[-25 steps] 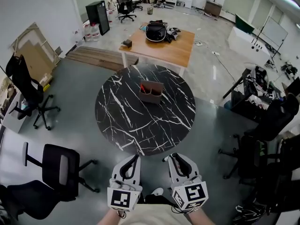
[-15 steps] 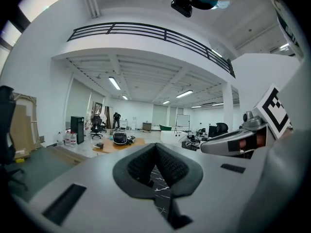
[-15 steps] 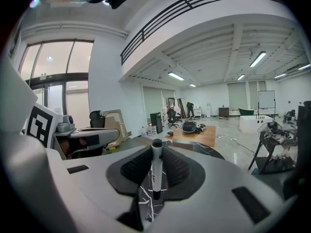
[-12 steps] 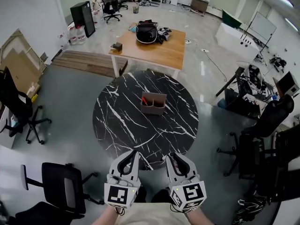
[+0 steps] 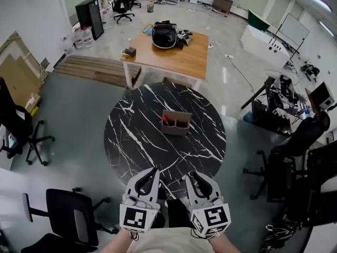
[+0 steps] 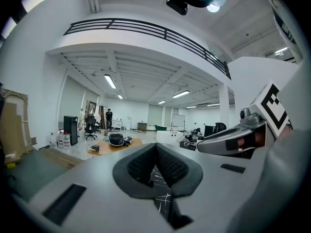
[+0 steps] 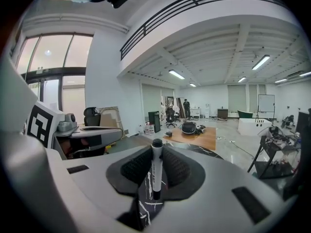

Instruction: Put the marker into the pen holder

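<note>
A brown pen holder (image 5: 176, 122) with two compartments stands near the middle of the round black marble table (image 5: 137, 141); something red sticks out of its left compartment. Both grippers hang at the table's near edge, well short of the holder. My right gripper (image 5: 194, 178) is shut on a white marker (image 7: 156, 169) with a black cap, which stands upright between its pads. My left gripper (image 5: 149, 175) is shut with nothing between its pads (image 6: 167, 166). In the left gripper view the right gripper (image 6: 238, 140) shows at the side.
A wooden table (image 5: 171, 49) with a bag and small items stands beyond the round table. Black office chairs stand at the left (image 5: 68, 220) and right (image 5: 284, 167). Desks with equipment line the right side. A person stands far off at the back.
The view has crept closer to the round table; the holder sits slightly lower and nearer in frame. Both grippers keep their pose and grip.
</note>
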The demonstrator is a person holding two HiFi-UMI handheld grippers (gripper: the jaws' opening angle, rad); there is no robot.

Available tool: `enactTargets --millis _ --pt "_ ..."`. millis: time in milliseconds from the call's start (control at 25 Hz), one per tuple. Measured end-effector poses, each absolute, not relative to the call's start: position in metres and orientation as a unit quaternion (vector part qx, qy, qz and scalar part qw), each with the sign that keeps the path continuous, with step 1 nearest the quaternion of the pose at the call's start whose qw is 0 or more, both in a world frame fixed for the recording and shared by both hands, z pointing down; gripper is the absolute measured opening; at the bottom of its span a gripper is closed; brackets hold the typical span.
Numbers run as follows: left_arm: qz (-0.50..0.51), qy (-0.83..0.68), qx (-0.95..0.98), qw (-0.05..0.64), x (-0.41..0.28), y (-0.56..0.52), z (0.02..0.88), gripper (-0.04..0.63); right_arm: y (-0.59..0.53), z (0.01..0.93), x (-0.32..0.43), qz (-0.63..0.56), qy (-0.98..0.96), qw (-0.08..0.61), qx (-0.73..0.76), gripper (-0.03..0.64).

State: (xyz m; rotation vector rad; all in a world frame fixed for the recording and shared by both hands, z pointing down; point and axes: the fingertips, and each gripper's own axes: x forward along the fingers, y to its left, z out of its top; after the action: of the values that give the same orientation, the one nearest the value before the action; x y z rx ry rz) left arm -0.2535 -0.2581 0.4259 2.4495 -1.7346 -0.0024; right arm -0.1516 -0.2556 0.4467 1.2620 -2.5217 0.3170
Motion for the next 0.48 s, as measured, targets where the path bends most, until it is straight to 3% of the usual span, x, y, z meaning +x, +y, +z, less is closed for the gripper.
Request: enactTargets --millis 480 --pt "0.010 -0.600 0.795 0.092 -0.240 -0.365 0.449 0.011 -0.382 0.474 -0.135 0.137 -0.885 0.151 0.419 0.081"
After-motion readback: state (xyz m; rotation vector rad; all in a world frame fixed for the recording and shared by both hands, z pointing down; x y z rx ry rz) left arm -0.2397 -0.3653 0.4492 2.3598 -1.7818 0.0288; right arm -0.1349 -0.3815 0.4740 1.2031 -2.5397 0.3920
